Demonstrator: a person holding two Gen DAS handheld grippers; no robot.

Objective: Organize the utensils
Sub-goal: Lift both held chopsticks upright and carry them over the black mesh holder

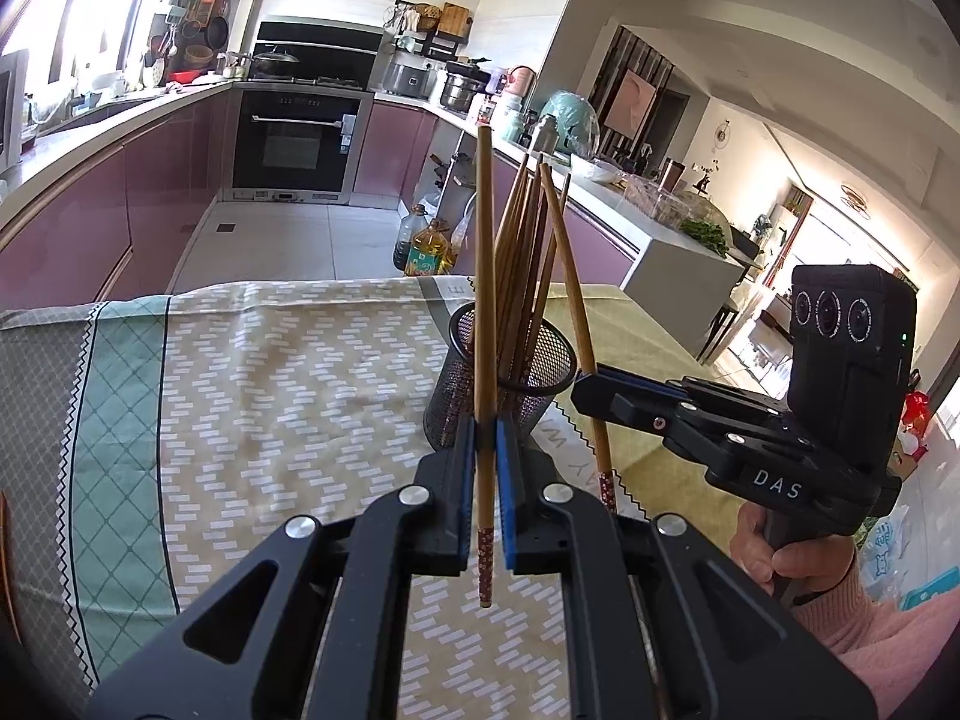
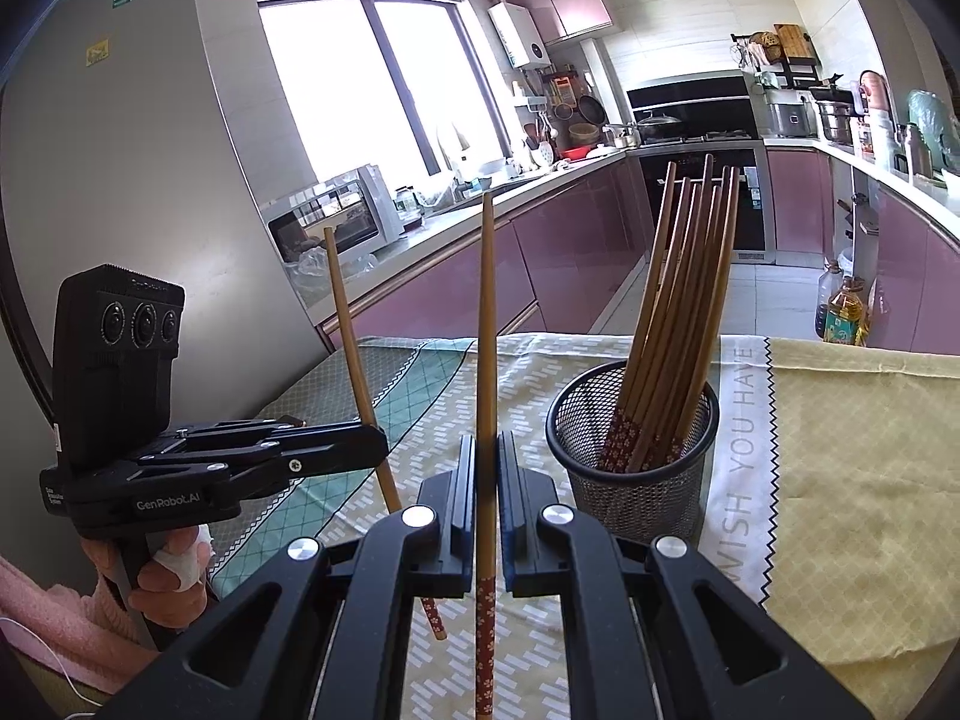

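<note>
My left gripper (image 1: 486,429) is shut on one wooden chopstick (image 1: 483,300), held upright with its red patterned end hanging below the pads. Just behind it stands a black mesh cup (image 1: 456,384) holding several chopsticks (image 1: 522,252). To the right, my right gripper (image 1: 587,391) is shut on a second, slightly leaning chopstick (image 1: 567,276). In the right wrist view, the right gripper (image 2: 486,447) clamps its chopstick (image 2: 486,330) upright. The mesh cup (image 2: 660,480) is to its right, and the left gripper (image 2: 377,447) with its chopstick (image 2: 348,336) is to its left.
A patterned tablecloth (image 1: 270,390) covers the table, with a yellow cloth (image 2: 858,450) on its right part. Hands in pink sleeves (image 1: 786,558) hold both grippers. Beyond the table's far edge are oil bottles (image 1: 426,246) on the kitchen floor and counters on both sides.
</note>
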